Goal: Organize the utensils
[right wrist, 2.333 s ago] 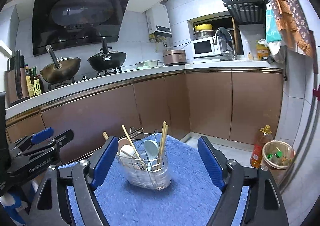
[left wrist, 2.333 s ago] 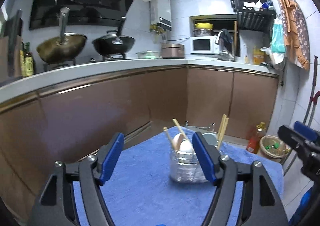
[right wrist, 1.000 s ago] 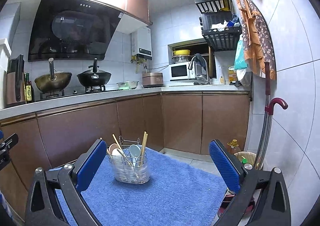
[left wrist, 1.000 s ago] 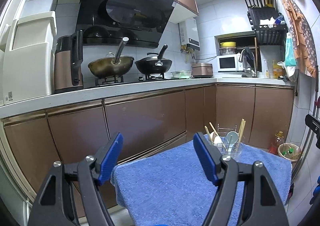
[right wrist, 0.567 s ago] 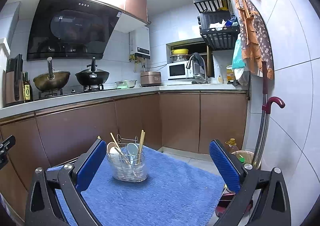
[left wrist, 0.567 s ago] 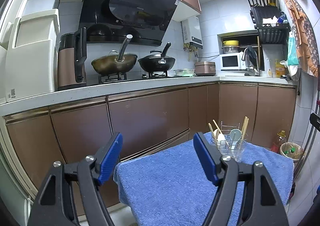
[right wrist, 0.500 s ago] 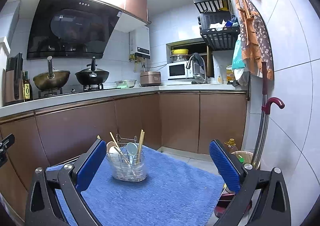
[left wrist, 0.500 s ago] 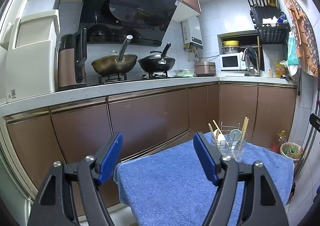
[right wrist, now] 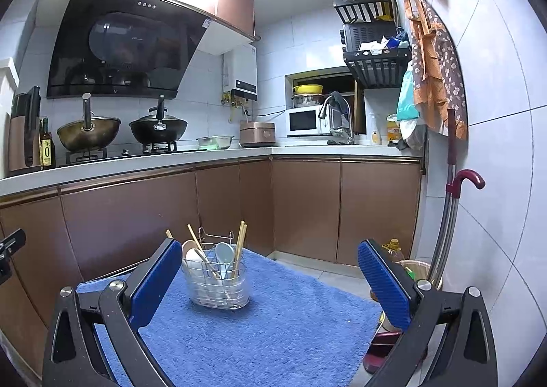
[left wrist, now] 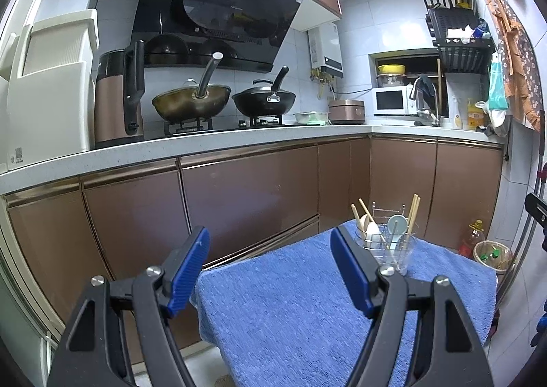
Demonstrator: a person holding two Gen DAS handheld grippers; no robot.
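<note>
A clear utensil holder with a wire frame (right wrist: pixel 218 284) stands on the blue towel (right wrist: pixel 273 335) at its far side. It holds wooden chopsticks (right wrist: pixel 240 243), a pale blue spoon (right wrist: pixel 224 253) and a white spoon (right wrist: pixel 191 250). It also shows in the left wrist view (left wrist: pixel 386 246). My left gripper (left wrist: pixel 270 267) is open and empty, held back from the towel (left wrist: pixel 290 311). My right gripper (right wrist: pixel 270 284) is open wide and empty, well short of the holder.
Brown cabinets under a white counter (left wrist: pixel 239 140) run behind the towel, with two woks (left wrist: pixel 191 101) on the stove. A basket with an oil bottle (left wrist: pixel 492 255) stands on the floor at right. A red-handled umbrella (right wrist: pixel 458 188) leans on the tiled wall.
Both grippers have pulled back and up from the holder over the last two seconds, so it looks smaller and farther. In the last half second almost nothing has moved.
</note>
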